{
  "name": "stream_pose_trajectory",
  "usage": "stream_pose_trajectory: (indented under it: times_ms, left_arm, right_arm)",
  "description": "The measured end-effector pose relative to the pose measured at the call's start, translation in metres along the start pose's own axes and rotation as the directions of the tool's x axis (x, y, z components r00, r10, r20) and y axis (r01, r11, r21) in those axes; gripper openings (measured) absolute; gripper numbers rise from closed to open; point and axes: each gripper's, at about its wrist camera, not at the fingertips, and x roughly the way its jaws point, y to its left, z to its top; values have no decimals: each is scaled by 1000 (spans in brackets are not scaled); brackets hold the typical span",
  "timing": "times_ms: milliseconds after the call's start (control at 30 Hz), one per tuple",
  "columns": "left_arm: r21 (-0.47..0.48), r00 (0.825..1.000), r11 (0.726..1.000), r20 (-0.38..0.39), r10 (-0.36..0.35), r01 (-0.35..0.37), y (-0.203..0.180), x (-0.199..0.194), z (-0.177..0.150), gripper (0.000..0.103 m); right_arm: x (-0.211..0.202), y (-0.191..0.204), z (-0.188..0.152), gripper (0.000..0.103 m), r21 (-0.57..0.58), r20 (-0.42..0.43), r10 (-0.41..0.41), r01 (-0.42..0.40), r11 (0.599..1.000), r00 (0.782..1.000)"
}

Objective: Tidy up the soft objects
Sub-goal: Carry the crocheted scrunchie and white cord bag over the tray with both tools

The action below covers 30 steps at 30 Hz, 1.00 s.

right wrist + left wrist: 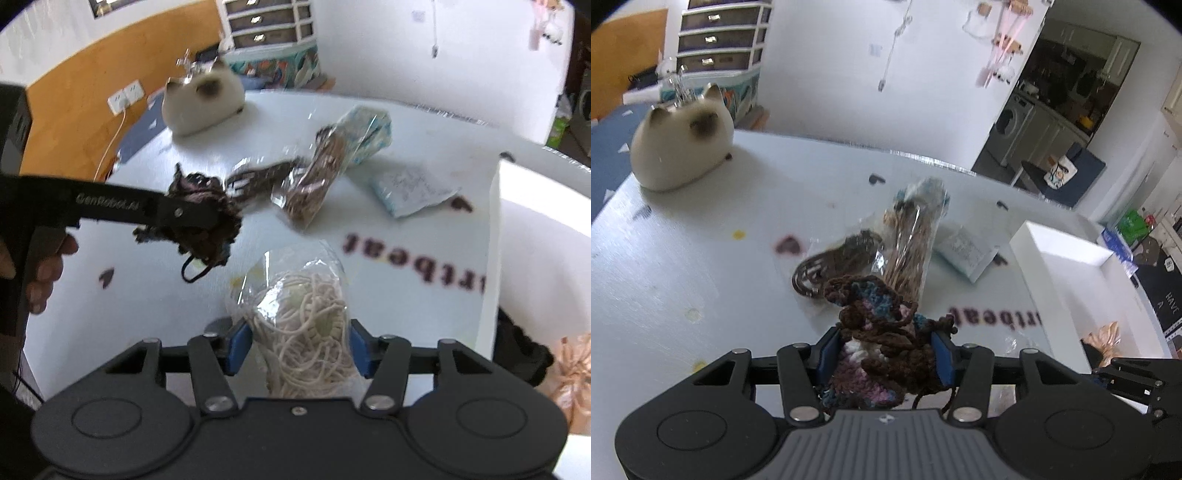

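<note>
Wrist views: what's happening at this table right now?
A person holds a gripper in each hand. The left gripper is shut on a brown crocheted piece, raised off the white table. The right gripper grips a clear bag of cream cord. More bagged yarn, a paper packet and a plush cat lie behind; a white box sits at the right.

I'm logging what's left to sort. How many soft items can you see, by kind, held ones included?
Loose crochet pieces: 1, in the left claw.
Clear bags of yarn or cord: 4, the cream one in the right claw, the other three on the table.
Plush cats: 1.
Total: 6
</note>
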Motion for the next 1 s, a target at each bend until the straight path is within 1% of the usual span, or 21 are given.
stream_pose_trajectory:
  times_ms: [167, 300, 467, 733, 867, 1000]
  left_arm:
    - [-3, 999, 1000, 51, 0, 1, -8, -22, 1, 52]
    - [-1, 997, 1000, 82, -2, 3, -19, -33, 2, 52]
    - [-11, 992, 1000, 124, 2, -1, -37, -44, 2, 52]
    - [-12, 990, 1000, 140, -1, 3, -84, -44, -1, 52]
    - [-8, 990, 1000, 137, -8, 10, -117, -39, -6, 52]
    - [-2, 991, 1000, 132, -18, 19, -150, -31, -10, 52]
  right_arm:
    - [-22, -6, 4, 56, 49, 73, -35, 31, 998, 997]
    - [-43, -13, 6, 56, 92, 131, -57, 46, 995, 990]
    - [-65, -28, 3, 56, 148, 178, -97, 71, 986, 979]
    - [-95, -76, -8, 56, 234, 196, -150, 103, 967, 969]
    - [-112, -110, -16, 56, 270, 202, -170, 111, 956, 965]
    - [-126, -141, -21, 56, 280, 200, -184, 124, 952, 962]
